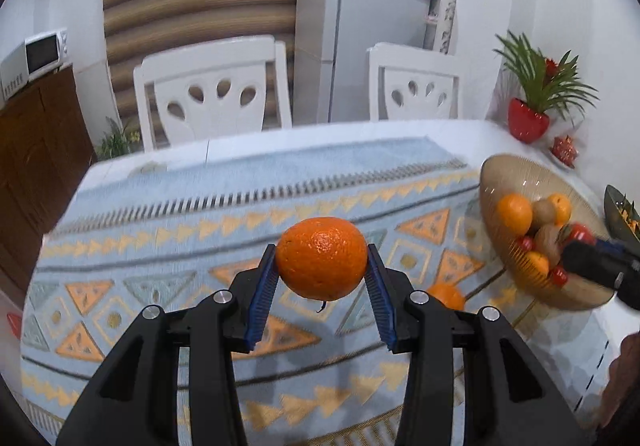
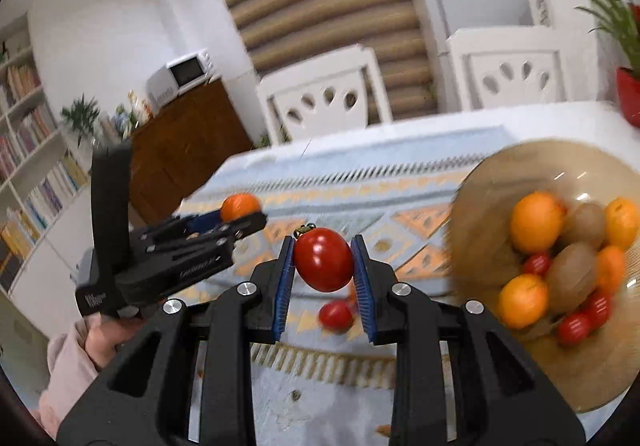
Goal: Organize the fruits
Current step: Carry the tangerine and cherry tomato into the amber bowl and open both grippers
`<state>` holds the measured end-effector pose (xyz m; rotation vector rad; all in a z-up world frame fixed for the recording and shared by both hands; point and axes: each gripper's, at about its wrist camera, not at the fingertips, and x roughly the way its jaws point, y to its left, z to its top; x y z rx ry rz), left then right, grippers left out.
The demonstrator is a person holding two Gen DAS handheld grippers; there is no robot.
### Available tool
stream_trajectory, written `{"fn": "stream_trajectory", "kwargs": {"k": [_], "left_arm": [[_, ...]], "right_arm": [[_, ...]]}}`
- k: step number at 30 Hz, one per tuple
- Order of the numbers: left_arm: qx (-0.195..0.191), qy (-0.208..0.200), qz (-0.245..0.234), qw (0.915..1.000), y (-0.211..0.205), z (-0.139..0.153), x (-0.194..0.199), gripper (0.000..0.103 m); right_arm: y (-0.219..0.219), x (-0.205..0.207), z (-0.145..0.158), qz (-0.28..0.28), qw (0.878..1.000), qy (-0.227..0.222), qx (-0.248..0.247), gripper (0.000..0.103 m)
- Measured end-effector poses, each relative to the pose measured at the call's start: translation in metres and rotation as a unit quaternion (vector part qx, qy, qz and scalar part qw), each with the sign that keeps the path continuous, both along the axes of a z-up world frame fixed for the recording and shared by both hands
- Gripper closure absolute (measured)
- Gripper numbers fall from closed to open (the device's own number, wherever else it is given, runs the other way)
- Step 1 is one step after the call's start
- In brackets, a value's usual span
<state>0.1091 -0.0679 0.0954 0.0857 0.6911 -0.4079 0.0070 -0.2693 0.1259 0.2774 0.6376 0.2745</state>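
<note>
My left gripper (image 1: pixel 322 260) is shut on an orange (image 1: pixel 322 257), held in the air above the patterned tablecloth (image 1: pixel 160 230). My right gripper (image 2: pixel 323 260) is shut on a red cherry tomato (image 2: pixel 323 259), lifted over the cloth. In the right wrist view the left gripper (image 2: pixel 244 220) shows at the left with its orange (image 2: pixel 239 207). In the left wrist view the right gripper (image 1: pixel 580 242) reaches in front of the amber glass bowl (image 1: pixel 504 170), which holds oranges, kiwis and tomatoes. A loose tomato (image 2: pixel 337 315) and a loose orange (image 1: pixel 447 295) lie on the cloth.
The bowl (image 2: pixel 492 174) stands at the table's right side. A red plant pot (image 1: pixel 528 123) sits at the far right corner, a dark dish (image 1: pixel 620 214) beyond the bowl. Two white chairs (image 1: pixel 212 90) stand behind the table. A sleeve (image 2: pixel 70 370) shows at lower left.
</note>
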Motion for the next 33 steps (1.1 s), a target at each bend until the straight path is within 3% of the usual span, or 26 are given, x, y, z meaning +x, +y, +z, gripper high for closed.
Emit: {"fn": "stream_trajectory", "kwargs": {"k": [7, 15, 19, 20, 21, 22, 25, 28, 29, 30, 31, 32, 33], "left_arm": [[-0.020, -0.019, -0.037, 0.9989, -0.046, 0.034, -0.003, 0.061], [-0.032, -0.006, -0.104, 0.9940, -0.119, 0.046, -0.018, 0.060], [-0.019, -0.015, -0.142, 0.9896, -0.151, 0.044, -0.030, 0.061], [-0.012, -0.018, -0.147, 0.9888, -0.158, 0.042, -0.032, 0.068], [-0.003, -0.019, -0.147, 0.9890, -0.164, 0.040, -0.033, 0.082], [0.003, -0.009, -0.148, 0.9889, -0.170, 0.035, -0.032, 0.086], [0.006, 0.040, -0.157, 0.9868, -0.184, 0.013, -0.019, 0.087], [0.015, 0.061, -0.159, 0.9853, -0.190, -0.003, -0.014, 0.085], [0.016, 0.068, -0.160, 0.9846, -0.190, -0.007, -0.013, 0.078], [0.020, 0.069, -0.159, 0.9847, -0.191, -0.009, -0.013, 0.056], [0.032, 0.057, -0.150, 0.9865, -0.191, -0.011, -0.014, 0.040], [0.039, 0.047, -0.144, 0.9876, -0.190, -0.011, -0.015, 0.008], [0.047, 0.035, -0.139, 0.9886, -0.189, -0.011, -0.016, 0.005]], "right_arm": [[-0.060, -0.007, 0.032, -0.062, 0.998, -0.027, 0.008, 0.074], [-0.125, -0.017, 0.020, -0.139, 0.990, -0.011, 0.007, 0.074], [-0.153, -0.025, 0.006, -0.172, 0.985, 0.005, 0.011, 0.074], [-0.157, -0.027, 0.003, -0.177, 0.984, 0.008, 0.011, 0.074], [-0.161, -0.029, 0.000, -0.182, 0.983, 0.011, 0.009, 0.074], [-0.164, -0.031, -0.003, -0.189, 0.982, 0.015, 0.005, 0.074], [-0.176, -0.034, -0.014, -0.204, 0.979, 0.024, 0.012, 0.074], [-0.184, -0.037, -0.022, -0.209, 0.977, 0.033, 0.025, 0.074], [-0.185, -0.037, -0.024, -0.211, 0.976, 0.036, 0.024, 0.074], [-0.186, -0.037, -0.026, -0.214, 0.976, 0.040, 0.022, 0.073], [-0.186, -0.036, -0.029, -0.216, 0.975, 0.051, 0.019, 0.071], [-0.187, -0.035, -0.032, -0.218, 0.974, 0.061, 0.017, 0.070], [-0.188, -0.036, -0.034, -0.223, 0.973, 0.064, 0.016, 0.060]]}}
